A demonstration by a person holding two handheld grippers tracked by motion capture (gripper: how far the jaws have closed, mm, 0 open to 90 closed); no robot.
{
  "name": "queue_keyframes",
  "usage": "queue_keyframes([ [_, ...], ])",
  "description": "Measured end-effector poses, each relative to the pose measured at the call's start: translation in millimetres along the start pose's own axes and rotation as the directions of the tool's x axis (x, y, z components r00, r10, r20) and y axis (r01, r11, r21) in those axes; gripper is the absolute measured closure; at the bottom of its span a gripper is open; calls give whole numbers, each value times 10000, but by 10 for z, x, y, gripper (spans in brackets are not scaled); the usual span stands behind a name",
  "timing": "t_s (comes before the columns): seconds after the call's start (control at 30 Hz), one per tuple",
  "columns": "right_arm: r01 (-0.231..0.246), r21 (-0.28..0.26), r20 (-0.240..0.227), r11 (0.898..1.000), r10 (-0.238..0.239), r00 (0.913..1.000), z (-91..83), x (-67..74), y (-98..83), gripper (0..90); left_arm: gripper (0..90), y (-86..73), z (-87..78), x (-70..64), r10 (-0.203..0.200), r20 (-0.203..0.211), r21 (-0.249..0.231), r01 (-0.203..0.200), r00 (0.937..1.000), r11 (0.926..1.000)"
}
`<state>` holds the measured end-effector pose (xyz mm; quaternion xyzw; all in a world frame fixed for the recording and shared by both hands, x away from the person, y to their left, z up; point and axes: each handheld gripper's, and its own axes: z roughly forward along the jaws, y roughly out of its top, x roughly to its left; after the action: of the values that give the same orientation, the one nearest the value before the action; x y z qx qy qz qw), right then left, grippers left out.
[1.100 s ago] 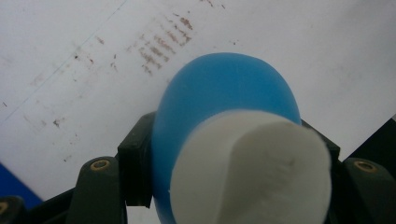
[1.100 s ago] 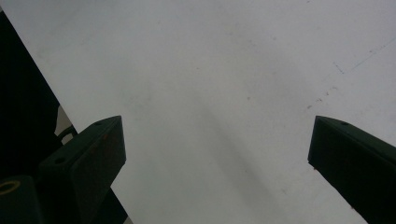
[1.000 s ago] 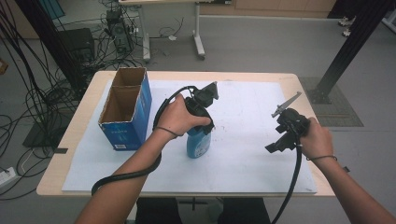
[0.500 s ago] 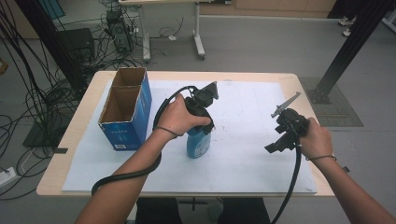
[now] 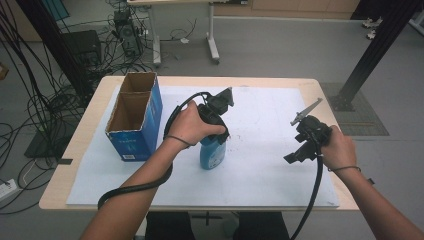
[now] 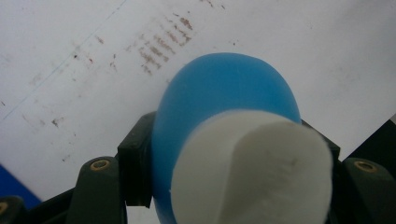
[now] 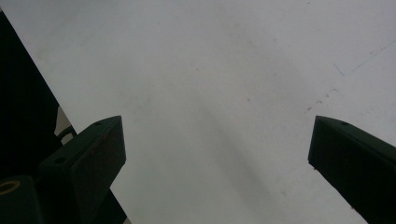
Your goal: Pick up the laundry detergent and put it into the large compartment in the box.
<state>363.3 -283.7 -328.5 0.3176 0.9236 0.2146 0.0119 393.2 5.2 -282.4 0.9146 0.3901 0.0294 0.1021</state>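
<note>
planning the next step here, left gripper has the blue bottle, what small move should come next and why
Probably lift the blue plastic bottle with the white cap straight up. The left gripper is shut on its upper part while it stands on the white sheet, and the open-topped blue cardboard box beside it looks like the likely destination.

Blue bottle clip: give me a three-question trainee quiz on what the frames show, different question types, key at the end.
1. True or false: the left gripper is shut on the blue bottle.
2. Multiple choice: where is the cardboard box? A) between the two grippers B) on the table's left part, to the left of the bottle C) under the right gripper
3. Fill in: the right gripper's jaws stand ____ over the white sheet, with nothing between them.

Key: 1 true; 2 B; 3 open.
</note>
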Motion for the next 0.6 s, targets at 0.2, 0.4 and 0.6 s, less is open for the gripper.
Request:
queue_keyframes([
  [0.2,-48,25,-35,10000,49,10000,22,1,-1,40,369,-4,-1,0,4,-49,-31,-4,10000,10000],
  [0.4,-26,37,-27,10000,26,10000,25,-3,-1,40,370,-4,0,-5,29,-80,-29,-30,10000,10000],
  [0.6,-47,16,-55,10000,47,10000,33,-4,-2,40,370,-7,-1,-10,38,-93,-29,-38,9999,10000],
])
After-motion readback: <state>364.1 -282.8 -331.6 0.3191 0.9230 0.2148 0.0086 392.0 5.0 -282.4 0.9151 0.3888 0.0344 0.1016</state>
